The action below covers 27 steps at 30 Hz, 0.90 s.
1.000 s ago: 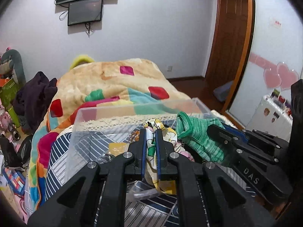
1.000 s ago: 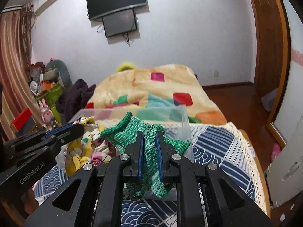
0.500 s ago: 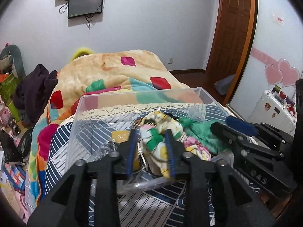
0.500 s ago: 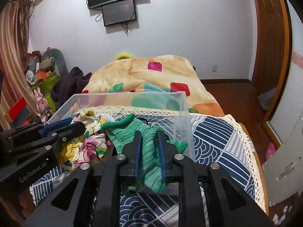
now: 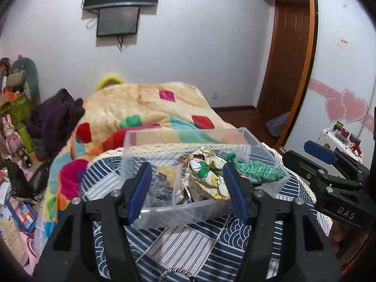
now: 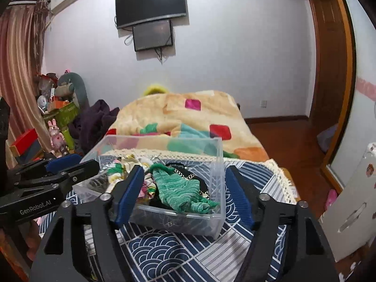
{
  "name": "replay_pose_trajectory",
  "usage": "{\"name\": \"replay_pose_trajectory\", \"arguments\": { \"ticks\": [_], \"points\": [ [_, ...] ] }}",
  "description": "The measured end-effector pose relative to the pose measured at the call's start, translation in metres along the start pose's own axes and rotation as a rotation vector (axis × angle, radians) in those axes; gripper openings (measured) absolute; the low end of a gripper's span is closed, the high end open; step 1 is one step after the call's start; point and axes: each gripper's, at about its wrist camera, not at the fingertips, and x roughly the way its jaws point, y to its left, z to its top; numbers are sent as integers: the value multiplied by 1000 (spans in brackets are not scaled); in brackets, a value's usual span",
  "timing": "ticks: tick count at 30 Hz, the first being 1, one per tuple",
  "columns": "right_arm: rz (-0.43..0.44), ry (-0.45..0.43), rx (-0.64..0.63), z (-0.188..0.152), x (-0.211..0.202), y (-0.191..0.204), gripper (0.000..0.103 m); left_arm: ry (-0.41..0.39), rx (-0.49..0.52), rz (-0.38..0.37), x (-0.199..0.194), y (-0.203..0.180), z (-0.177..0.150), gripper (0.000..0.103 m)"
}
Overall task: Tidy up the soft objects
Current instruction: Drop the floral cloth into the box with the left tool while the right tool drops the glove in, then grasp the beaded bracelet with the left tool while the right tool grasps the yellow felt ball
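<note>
A clear plastic bin (image 5: 164, 209) (image 6: 217, 164) stands on a blue patterned cloth. In it lie a floral yellow-white cloth (image 5: 206, 171) (image 6: 122, 164) and a green knitted piece (image 5: 258, 170) (image 6: 178, 185), its end draped over the bin's front rim. My left gripper (image 5: 188, 185) is open and empty, just in front of the bin. My right gripper (image 6: 183, 190) is open and empty, also at the bin's near side. Each gripper shows at the edge of the other's view.
The blue patterned cloth (image 6: 164, 253) with a lace edge covers the table. Behind it is a bed with a patchwork blanket (image 5: 141, 108). Toys and boxes (image 6: 58, 117) are piled at the left. A wooden door (image 5: 289, 70) and a white cabinet (image 6: 352, 199) are at the right.
Both grippers have opened, letting the floral cloth and the green knitted piece drop into the bin, and have pulled back and up a little.
</note>
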Motion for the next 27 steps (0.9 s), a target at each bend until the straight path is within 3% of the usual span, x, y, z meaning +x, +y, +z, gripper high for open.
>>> {"name": "replay_pose_trajectory", "arguments": {
  "ticks": [3,7,16,21,27],
  "points": [
    [16,-21,-20,-2,-10,8,71,-19,-3,-4,-17,3,-5,67],
    [28,-40,-39,-11,-20,20,89,-24,-6,1,-34,7,-15,70],
    [109,29,-41,-40,-20,36,89,55,-15,64,-50,24,-63,73],
    [157,81,-55,-60,-17,52,89,145,-43,67,-43,32,-96,73],
    [218,153,-70,-83,-10,65,89,196,-89,68,-40,38,-123,73]
  ]
}}
